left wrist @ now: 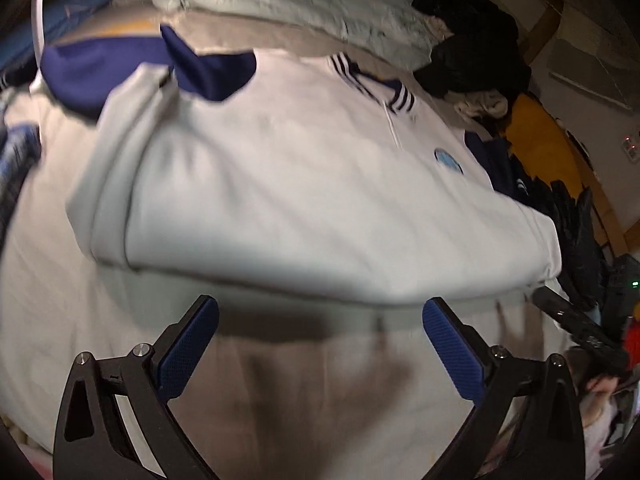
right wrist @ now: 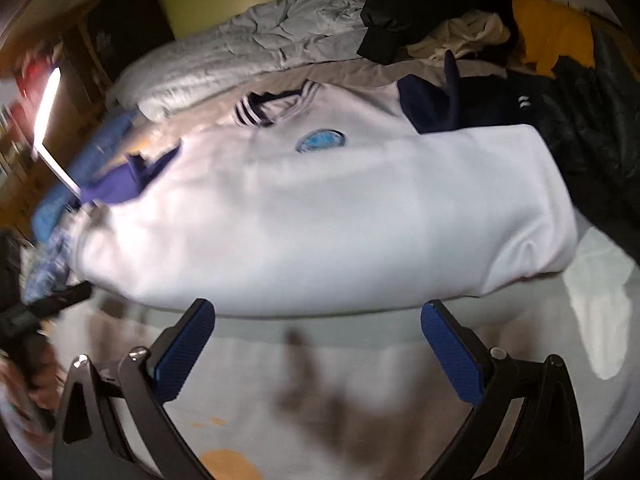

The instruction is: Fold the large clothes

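A white sweatshirt (left wrist: 304, 200) lies flat on a pale bed sheet (left wrist: 44, 320), just ahead of both grippers. It has navy sleeves folded in across its sides, a navy-and-white striped collar and a round blue chest badge (right wrist: 320, 140). The left gripper (left wrist: 320, 344) and right gripper (right wrist: 318, 346) are spread wide, holding nothing, blue pads just short of the hem.

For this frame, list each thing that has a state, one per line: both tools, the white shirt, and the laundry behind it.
left tool: open, nothing between its fingers, just short of the shirt's near edge.
right tool: open, empty, also short of the near edge.
white shirt: lying flat, front up, both navy sleeves folded in, not yet folded across.
grey blanket: crumpled.
dark clothes: heaped, unfolded.
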`<action>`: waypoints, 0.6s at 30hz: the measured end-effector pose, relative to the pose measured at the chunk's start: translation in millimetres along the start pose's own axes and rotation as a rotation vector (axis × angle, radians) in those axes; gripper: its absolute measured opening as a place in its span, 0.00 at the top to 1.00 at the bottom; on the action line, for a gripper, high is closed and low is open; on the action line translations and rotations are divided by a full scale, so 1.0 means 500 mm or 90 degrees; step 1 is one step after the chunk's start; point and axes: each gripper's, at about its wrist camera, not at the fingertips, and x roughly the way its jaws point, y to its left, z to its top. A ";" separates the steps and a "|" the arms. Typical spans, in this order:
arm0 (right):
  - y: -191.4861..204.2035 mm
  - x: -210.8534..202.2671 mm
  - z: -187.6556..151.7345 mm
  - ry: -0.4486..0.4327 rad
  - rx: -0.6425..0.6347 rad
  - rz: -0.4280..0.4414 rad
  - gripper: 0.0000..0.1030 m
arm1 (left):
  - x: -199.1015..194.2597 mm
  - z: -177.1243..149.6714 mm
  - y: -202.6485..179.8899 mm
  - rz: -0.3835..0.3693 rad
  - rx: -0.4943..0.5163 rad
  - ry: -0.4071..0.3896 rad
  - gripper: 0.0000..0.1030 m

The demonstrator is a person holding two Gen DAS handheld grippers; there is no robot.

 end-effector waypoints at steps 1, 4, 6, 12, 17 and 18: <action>-0.007 0.004 -0.006 0.005 0.001 -0.005 0.00 | 0.002 -0.008 0.003 0.006 -0.003 0.001 0.02; -0.043 0.010 -0.016 0.020 0.036 -0.002 0.03 | 0.016 -0.021 0.023 0.024 -0.026 0.013 0.03; -0.077 0.013 -0.017 0.025 0.080 0.010 0.06 | 0.027 -0.023 0.049 0.027 -0.064 0.015 0.09; -0.166 0.027 0.002 -0.019 0.203 0.001 0.06 | 0.022 0.007 0.106 0.051 -0.131 -0.076 0.09; -0.164 0.034 0.033 -0.069 0.171 -0.052 0.35 | 0.046 0.046 0.116 0.115 -0.097 -0.106 0.43; -0.160 0.036 0.036 -0.076 0.165 -0.033 0.54 | 0.051 0.051 0.110 0.137 -0.068 -0.106 0.61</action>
